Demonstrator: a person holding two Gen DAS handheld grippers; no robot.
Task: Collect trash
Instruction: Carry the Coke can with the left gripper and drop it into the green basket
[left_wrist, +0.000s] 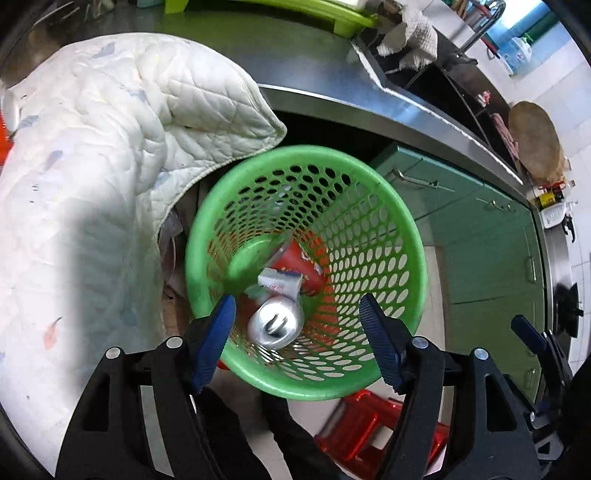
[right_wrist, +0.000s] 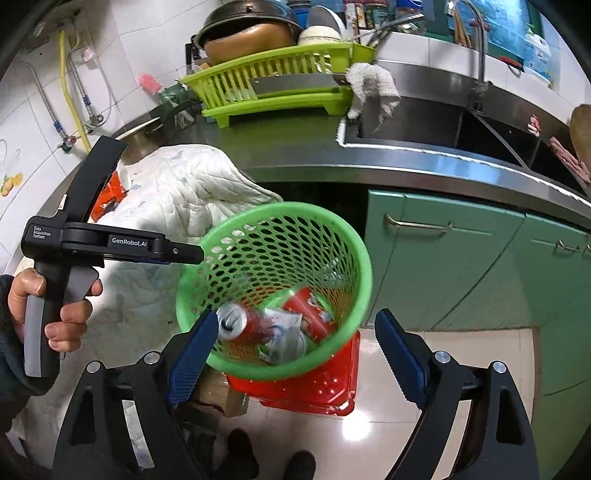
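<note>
A green perforated basket (left_wrist: 388, 221) (right_wrist: 343, 236) stands on a red stool (right_wrist: 332, 391). Inside lie a soda can (left_wrist: 275, 325) (right_wrist: 236, 323), a red cup (left_wrist: 299, 267) (right_wrist: 312, 308), a small white carton (left_wrist: 279, 282) and a crumpled white wrapper (right_wrist: 286, 334). My left gripper (left_wrist: 297, 308) is open and empty, right above the basket's mouth over the can. It shows from the side in the right wrist view (right_wrist: 110, 245). My right gripper (right_wrist: 295, 328) is open and empty, over the basket's near rim.
A white quilted cloth (left_wrist: 92, 166) (right_wrist: 177, 195) hangs at the left, touching the basket rim. A steel counter (right_wrist: 314, 155) holds a green dish rack (right_wrist: 273, 92) and a sink (right_wrist: 424, 122). Green cabinet doors (right_wrist: 461, 266) stand at right. The floor is tiled.
</note>
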